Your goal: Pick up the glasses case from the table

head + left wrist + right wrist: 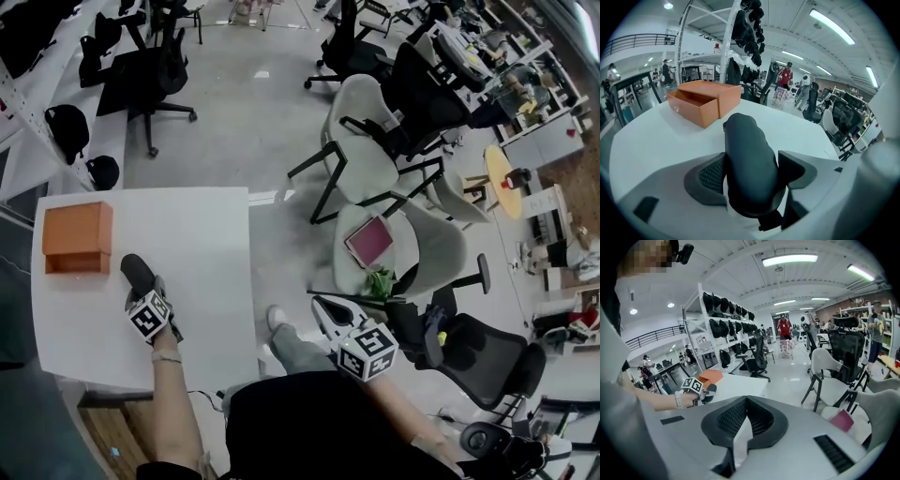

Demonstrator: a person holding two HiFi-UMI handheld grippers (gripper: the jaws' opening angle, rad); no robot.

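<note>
The dark, oblong case (749, 159) lies lengthwise between the jaws of the left hand-held gripper (751, 172), its rounded far end pointing toward the orange box (705, 101). Both ribbed pads press against its flanks, so the jaws are closed on the case as far as its width allows. In the head view the case (138, 273) shows over the left part of the white worktop (202, 272), just beside the box (77, 237), with the left hand-held gripper (146, 291) reaching it from the near edge. The box has a small drawer drawn partly out. No view settles whether the case touches the worktop or is already clear of it. The right hand-held gripper (746, 401) has its jaws brought together on nothing. It hangs well apart from the worktop, over the floor (244, 122) on the person's right (325, 309), near the grey chairs (370, 150). Judged progress: approach and grasp look complete. What remains is the lift, or its confirmation, with the case kept level so that it does not slip forward out of the pads.
</note>
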